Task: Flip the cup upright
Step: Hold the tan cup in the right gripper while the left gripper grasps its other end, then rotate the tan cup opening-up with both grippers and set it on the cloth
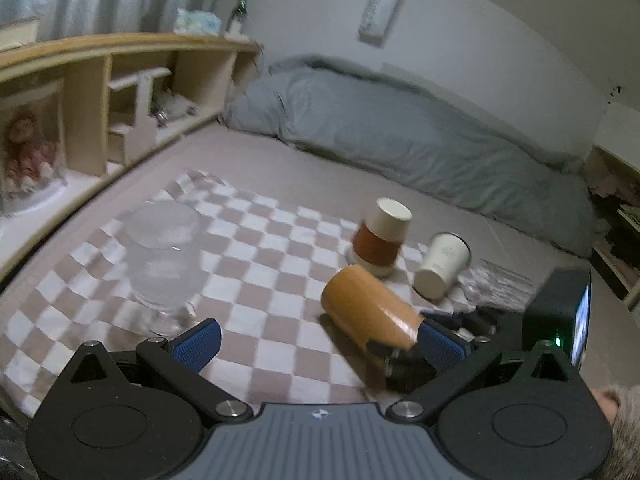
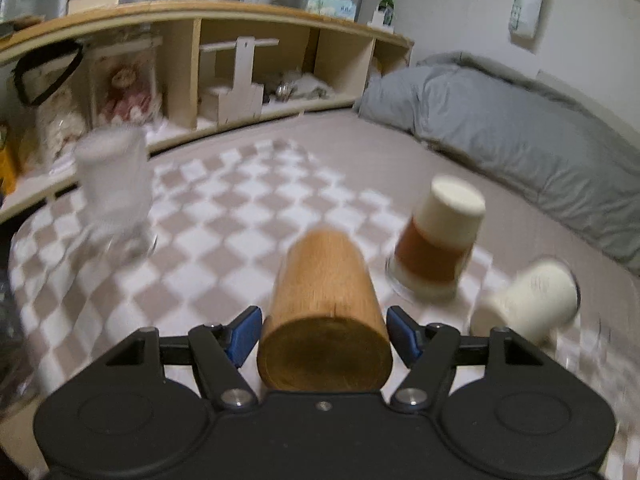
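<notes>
The right gripper (image 2: 322,334) clasps the wooden cup (image 2: 324,312), whose long axis runs straight ahead along the fingers, above the checkered blanket's (image 2: 224,236) near edge. The left gripper (image 1: 320,342) hangs open just beside it, holding nothing. The righting turn, I'd say, falls to the right wrist.

Checkered blanket (image 1: 248,240), grey duvet (image 1: 400,128), shelf (image 2: 192,20)

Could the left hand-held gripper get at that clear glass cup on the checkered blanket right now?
Probably yes. The left hand-held gripper is open and holds nothing, and the clear glass cup stands just ahead of its left finger, with only bare checkered blanket between. The wooden cup lies off to the other side.
</notes>
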